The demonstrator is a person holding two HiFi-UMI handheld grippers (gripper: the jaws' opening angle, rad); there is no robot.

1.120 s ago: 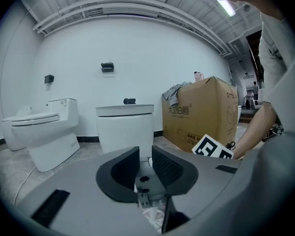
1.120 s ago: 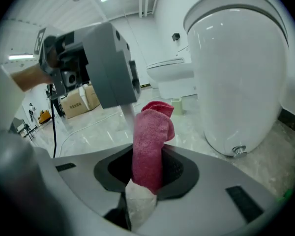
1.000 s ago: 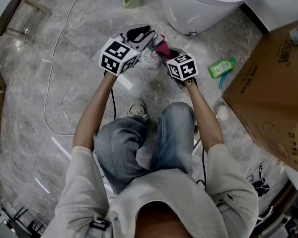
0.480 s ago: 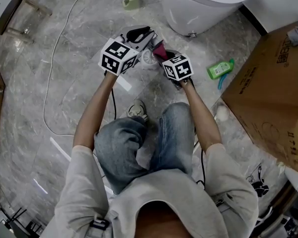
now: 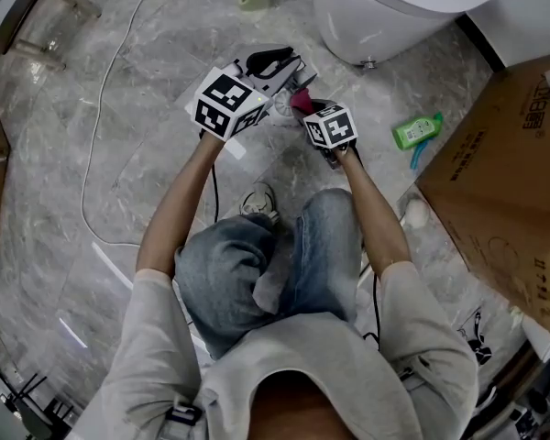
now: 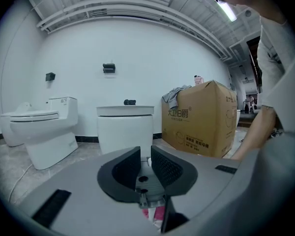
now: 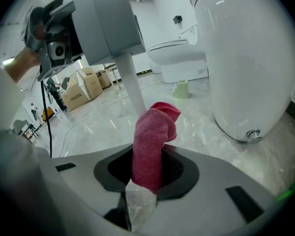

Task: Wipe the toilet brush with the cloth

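My left gripper [image 5: 277, 62] holds the white toilet brush by its handle [image 7: 132, 82]. Its jaws have just been closing and stand narrow, with a sliver of the handle [image 6: 148, 160] between them. The round brush head [image 5: 282, 106] hangs just above the floor. My right gripper [image 7: 147, 168] is shut on a folded pink cloth [image 7: 155, 132], which sticks up out of the jaws and touches the handle's lower part. In the head view the cloth [image 5: 302, 101] sits right beside the brush head, in front of the right gripper [image 5: 312, 110].
A white toilet [image 5: 385, 16] stands just beyond the brush. A green bottle [image 5: 415, 129] lies on the marble floor next to a big cardboard box [image 5: 504, 181]. A white cable [image 5: 101, 126] runs along the left. My bent knees [image 5: 284, 246] are below the grippers.
My right gripper has sunk with the pink cloth and come closer to the brush and the left gripper. The left gripper has stayed where it was.
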